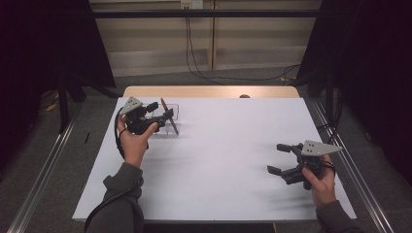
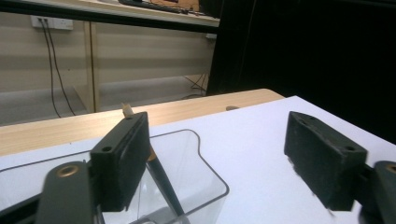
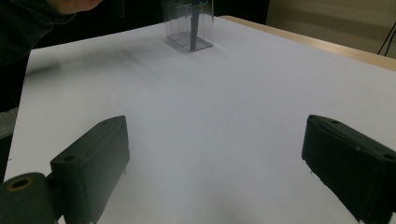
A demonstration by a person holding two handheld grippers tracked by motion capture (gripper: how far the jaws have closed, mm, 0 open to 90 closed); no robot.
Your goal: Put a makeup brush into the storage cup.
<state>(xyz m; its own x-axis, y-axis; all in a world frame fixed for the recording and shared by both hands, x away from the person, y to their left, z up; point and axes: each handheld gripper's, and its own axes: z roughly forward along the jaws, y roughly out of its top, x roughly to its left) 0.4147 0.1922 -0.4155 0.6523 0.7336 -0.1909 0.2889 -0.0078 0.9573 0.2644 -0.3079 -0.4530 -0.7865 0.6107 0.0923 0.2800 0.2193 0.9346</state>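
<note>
The right gripper [image 1: 282,158] is held low over the near right part of the white counter [image 1: 223,160]; its fingers [image 3: 91,161] are spread wide and nothing is gripped. Farther off, at the far left, the left gripper [image 1: 163,116] is positioned at a clear container [image 2: 205,186]. Its fingers [image 2: 122,158] are set wide apart. A pencil [image 2: 163,179] is seen leaning inside the container, beside one finger, ungripped.

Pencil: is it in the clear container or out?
In. The pencil leans inside the clear container, its top poking above the rim.
</note>
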